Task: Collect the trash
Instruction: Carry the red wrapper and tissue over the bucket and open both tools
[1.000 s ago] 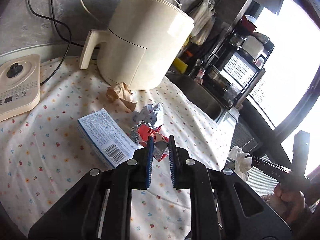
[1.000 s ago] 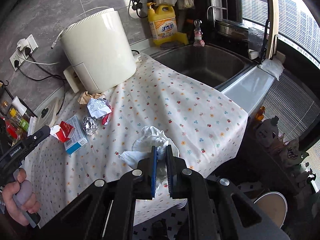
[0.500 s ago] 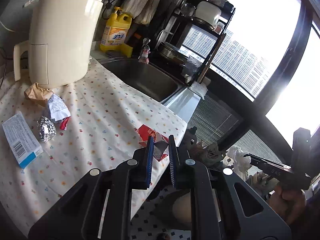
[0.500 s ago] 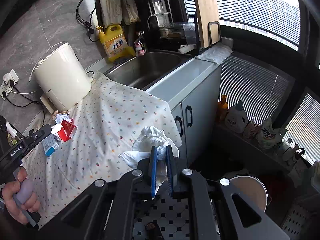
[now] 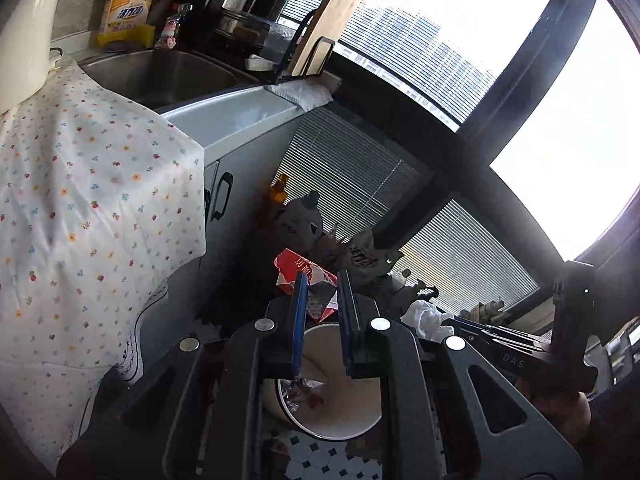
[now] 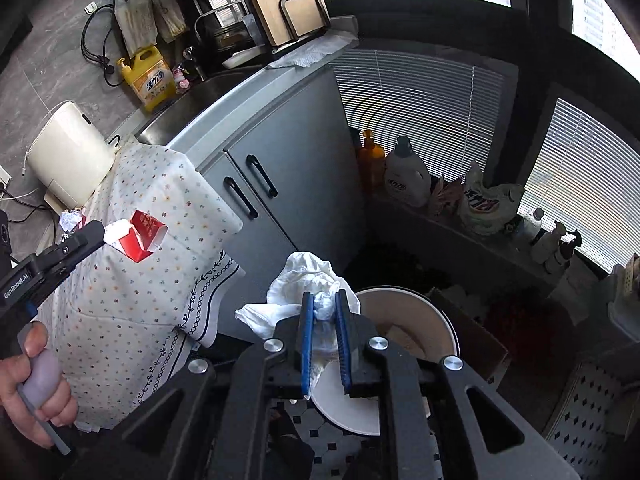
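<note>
The left gripper pinches a crumpled red-and-white carton above the round waste bin on the floor. The right gripper is opening, its jaws still around a wadded white tissue over the bin's rim. Both pieces look light and crushable; the soft, clingy tissue may snag on the pads, while the stiffer carton is best held by a folded edge.
</note>
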`<move>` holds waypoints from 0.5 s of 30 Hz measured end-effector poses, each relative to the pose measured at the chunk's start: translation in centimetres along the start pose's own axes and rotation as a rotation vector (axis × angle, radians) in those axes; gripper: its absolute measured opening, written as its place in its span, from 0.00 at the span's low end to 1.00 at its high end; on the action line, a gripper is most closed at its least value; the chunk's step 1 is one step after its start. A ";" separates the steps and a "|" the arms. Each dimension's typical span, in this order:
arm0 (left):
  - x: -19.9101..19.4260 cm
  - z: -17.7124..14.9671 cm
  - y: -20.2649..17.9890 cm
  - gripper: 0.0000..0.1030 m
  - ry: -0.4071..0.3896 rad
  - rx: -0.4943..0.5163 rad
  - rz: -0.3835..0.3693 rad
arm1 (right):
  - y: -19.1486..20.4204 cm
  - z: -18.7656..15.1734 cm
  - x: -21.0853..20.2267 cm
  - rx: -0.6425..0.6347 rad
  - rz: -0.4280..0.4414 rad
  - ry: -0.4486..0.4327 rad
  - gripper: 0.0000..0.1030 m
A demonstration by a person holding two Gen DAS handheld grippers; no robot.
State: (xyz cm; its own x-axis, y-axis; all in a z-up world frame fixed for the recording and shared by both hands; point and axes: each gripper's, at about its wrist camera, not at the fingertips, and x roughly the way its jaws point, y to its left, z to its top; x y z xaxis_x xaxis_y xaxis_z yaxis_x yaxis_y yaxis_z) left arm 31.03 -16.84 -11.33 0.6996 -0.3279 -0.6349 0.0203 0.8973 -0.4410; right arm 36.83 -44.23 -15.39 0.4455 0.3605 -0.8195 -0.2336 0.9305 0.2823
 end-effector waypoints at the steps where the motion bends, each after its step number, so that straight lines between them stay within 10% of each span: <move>1: 0.6 -0.6 -0.4 0.15 0.014 -0.005 -0.001 | -0.6 0.0 0.1 -0.001 0.004 0.000 0.33; 7: 2.9 -2.6 -2.8 0.15 0.058 0.014 -0.006 | -4.3 -0.1 -1.1 0.034 -0.019 -0.050 0.59; 15: 6.7 -5.2 -6.2 0.15 0.158 0.062 -0.044 | -10.2 -2.0 -3.0 0.145 -0.079 -0.063 0.61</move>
State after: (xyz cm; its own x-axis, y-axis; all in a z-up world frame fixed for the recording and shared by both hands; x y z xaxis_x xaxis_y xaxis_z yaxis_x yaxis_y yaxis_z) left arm 31.86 -26.15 -16.15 0.5759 -0.4052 -0.7101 0.0959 0.8960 -0.4335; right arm 36.12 -54.94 -16.78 0.5118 0.2851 -0.8104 -0.0711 0.9541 0.2908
